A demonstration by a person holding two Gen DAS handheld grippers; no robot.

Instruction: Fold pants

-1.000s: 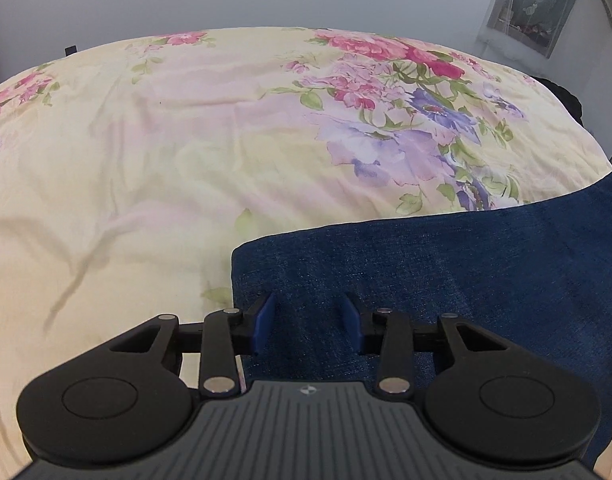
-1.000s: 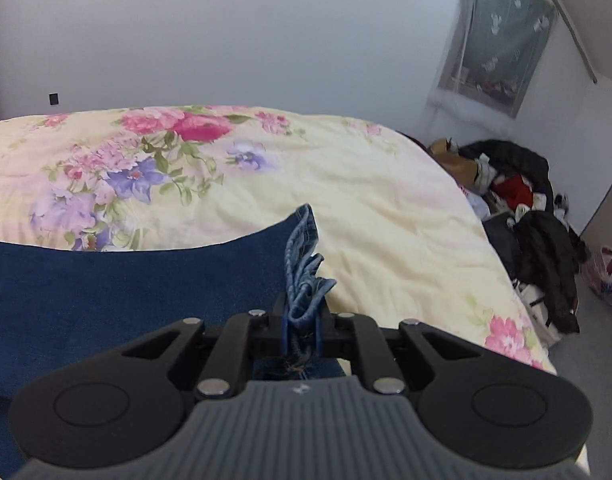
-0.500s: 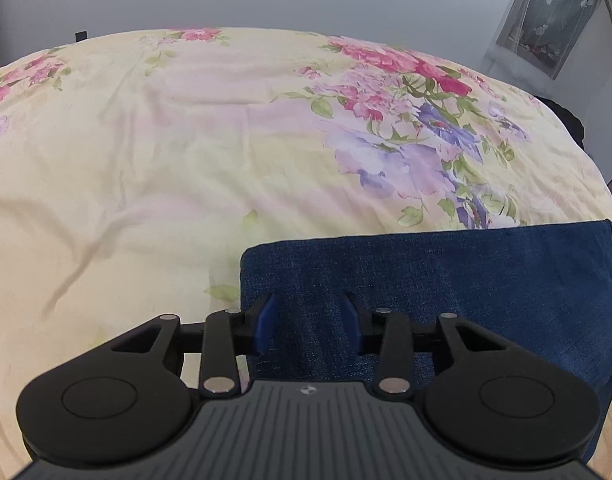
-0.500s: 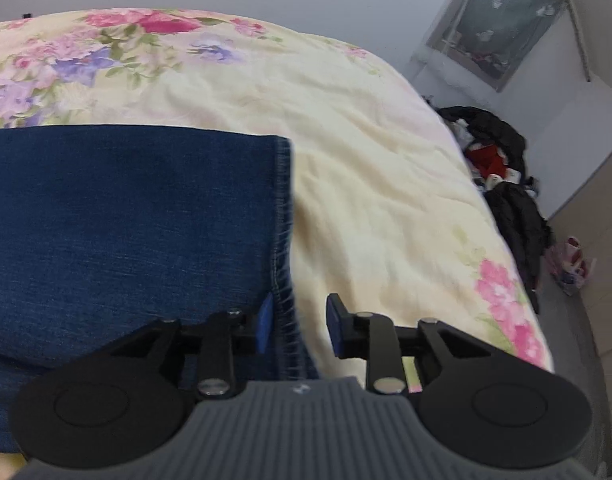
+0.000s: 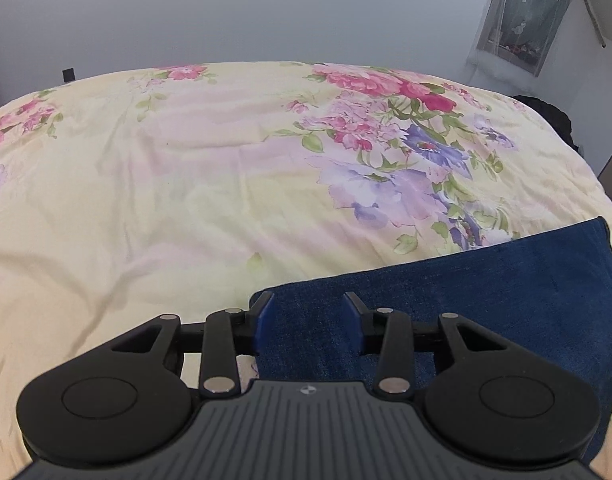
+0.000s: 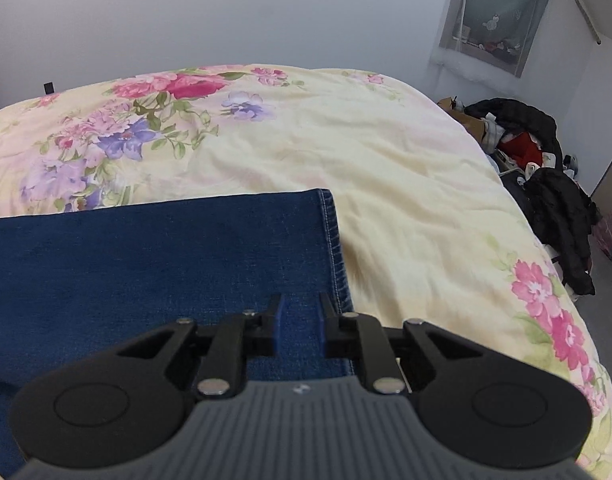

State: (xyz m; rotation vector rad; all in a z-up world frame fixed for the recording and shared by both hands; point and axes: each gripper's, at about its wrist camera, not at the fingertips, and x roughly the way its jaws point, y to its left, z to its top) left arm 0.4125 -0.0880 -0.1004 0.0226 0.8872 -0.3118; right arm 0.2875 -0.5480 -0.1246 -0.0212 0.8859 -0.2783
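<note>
A floral bedspread (image 5: 226, 184) fills my view, with the folded jeans (image 6: 154, 264) lying flat across its near side, long axis running from one gripper to the other. My left gripper (image 5: 307, 322), jaws apart, sits over their left end. My right gripper (image 6: 300, 326) (nearer the stitched hem) has just narrowed, gap still showing, clamping nothing.
</note>
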